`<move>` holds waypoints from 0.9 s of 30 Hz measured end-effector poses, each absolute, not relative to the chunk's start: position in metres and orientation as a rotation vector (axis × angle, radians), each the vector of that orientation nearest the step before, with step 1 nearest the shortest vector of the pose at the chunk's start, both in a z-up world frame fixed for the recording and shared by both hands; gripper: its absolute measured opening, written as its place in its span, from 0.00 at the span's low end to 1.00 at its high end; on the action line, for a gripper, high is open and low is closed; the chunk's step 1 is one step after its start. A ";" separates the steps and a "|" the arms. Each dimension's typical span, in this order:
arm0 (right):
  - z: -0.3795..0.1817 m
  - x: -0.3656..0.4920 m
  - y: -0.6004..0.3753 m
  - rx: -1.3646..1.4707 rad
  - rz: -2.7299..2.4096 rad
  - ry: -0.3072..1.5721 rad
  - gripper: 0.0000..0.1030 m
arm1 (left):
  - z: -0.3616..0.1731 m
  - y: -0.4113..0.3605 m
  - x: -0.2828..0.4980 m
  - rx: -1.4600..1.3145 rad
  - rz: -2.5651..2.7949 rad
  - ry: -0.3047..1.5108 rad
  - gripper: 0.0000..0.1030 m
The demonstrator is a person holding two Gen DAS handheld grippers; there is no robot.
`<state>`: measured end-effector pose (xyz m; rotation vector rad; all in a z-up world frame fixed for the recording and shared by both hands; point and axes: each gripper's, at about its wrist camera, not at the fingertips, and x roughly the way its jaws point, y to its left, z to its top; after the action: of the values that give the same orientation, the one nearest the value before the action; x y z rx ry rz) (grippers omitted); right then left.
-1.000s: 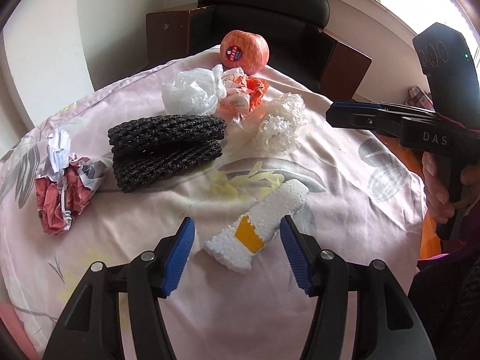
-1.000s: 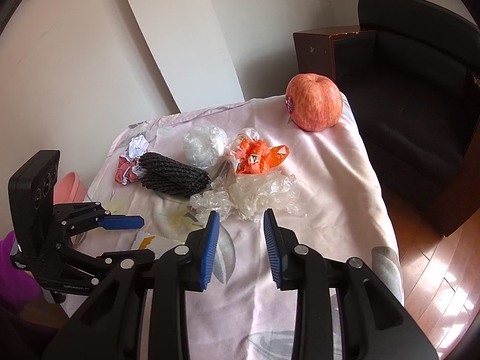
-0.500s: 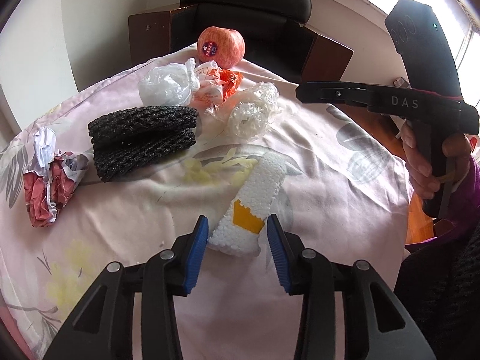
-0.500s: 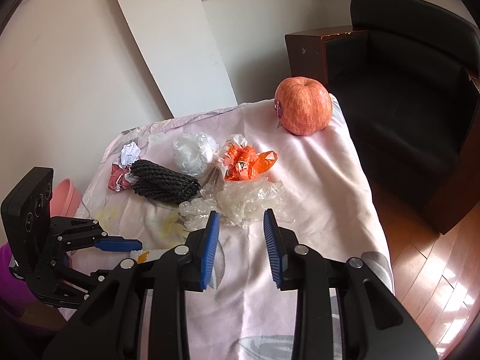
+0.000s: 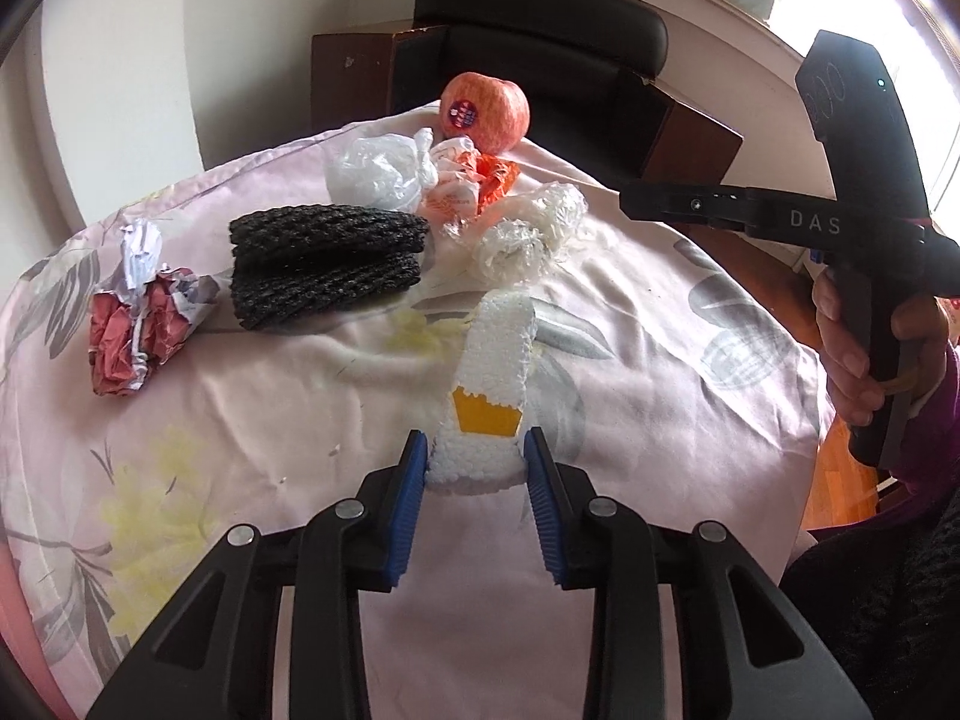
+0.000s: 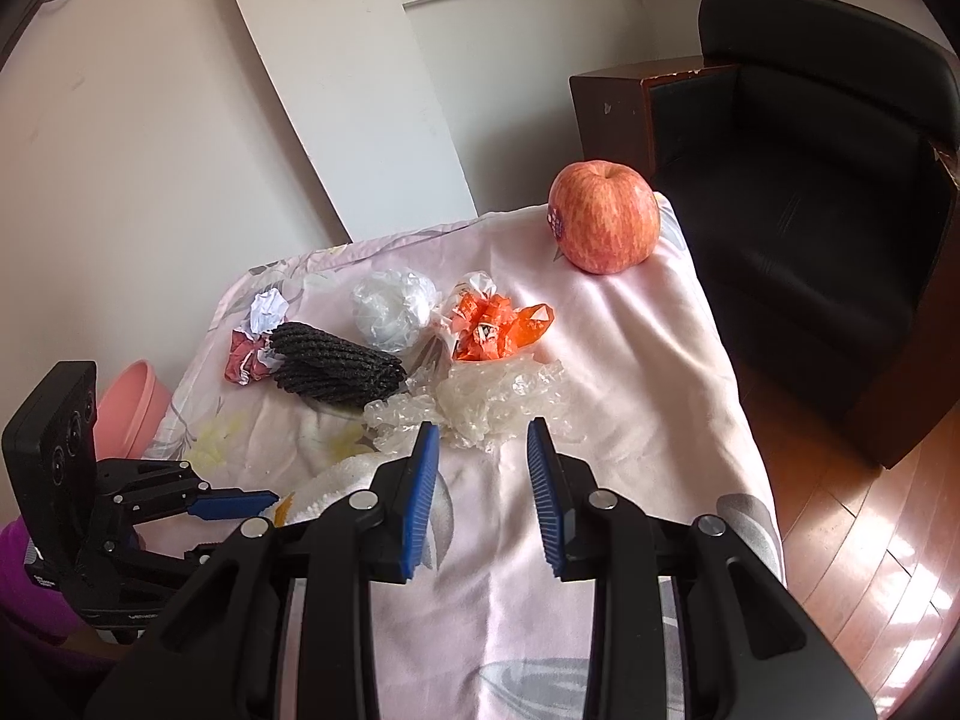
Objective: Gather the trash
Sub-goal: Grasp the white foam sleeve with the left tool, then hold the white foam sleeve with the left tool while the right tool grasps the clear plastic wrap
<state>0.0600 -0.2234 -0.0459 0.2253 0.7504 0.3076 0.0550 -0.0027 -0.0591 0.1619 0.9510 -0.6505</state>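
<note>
Left gripper [image 5: 474,459] jaws have just been closing, now pinching the foam strip [image 5: 489,396] near the black mesh [image 5: 327,267]; right gripper [image 6: 483,462] hangs spread, empty. Lift-off comes next.

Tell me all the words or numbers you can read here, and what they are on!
"DAS" on the side of the right gripper, in pale letters.
Round sticker on the apple: has print, too blurred to read.
Crumpled orange wrapper: small print on its white part, too small to read.
Small label low on the left gripper's body: too small to read.
Yellow patch on the foam piece: no writing.
</note>
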 end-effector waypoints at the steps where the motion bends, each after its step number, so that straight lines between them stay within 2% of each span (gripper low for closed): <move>1: -0.046 0.061 -0.224 0.226 0.308 0.749 0.30 | -0.056 0.001 0.053 0.156 -0.637 0.944 0.32; 16: -0.045 0.101 -0.223 0.248 0.315 0.752 0.30 | -0.027 0.059 0.027 -0.050 -0.350 0.845 0.31; 27: -0.064 0.137 -0.260 0.463 0.332 0.846 0.30 | -0.025 0.058 0.023 -0.093 -0.328 0.829 0.31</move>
<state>0.1372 -0.2602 -0.0640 0.4634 0.8463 0.3322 0.0230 0.0583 -0.0246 -0.0929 0.8289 -0.3279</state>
